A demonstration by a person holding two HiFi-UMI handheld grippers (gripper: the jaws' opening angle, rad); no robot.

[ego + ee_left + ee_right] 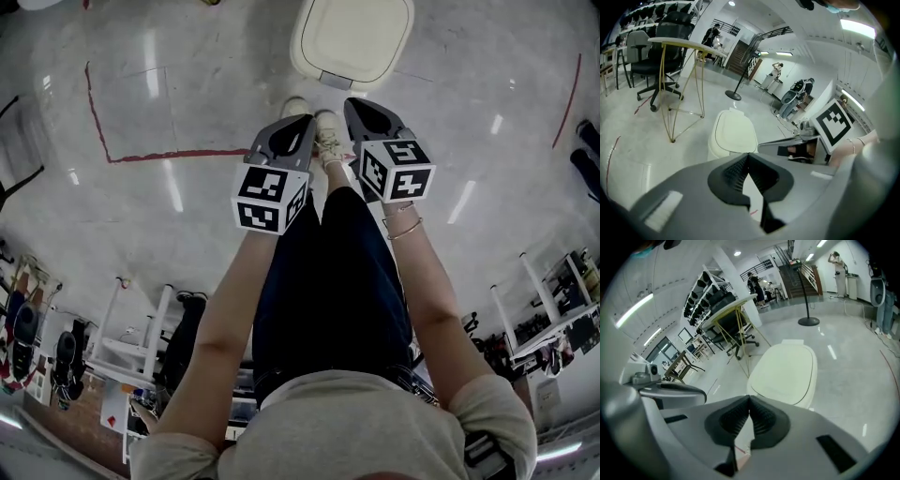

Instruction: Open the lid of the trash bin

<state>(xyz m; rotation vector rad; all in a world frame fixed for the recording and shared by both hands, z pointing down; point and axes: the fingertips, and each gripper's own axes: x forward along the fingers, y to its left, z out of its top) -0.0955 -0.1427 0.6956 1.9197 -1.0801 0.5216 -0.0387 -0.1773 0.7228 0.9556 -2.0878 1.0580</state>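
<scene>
Polished grey floor [187, 84] is occupied by a cream, rounded plastic trash bin [352, 39], lid closed. Just short of it, the left gripper [302, 122] and right gripper [359, 105] are held level, jaws together on nothing, probably readied for the approach.

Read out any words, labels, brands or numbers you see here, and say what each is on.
No readable text anywhere.
Cream plastic trash bin: no label or brand showing.
Left gripper and right gripper: cubes bear black-and-white square patterns only, no letters.
Background shelves: items too small and blurred to read.
</scene>
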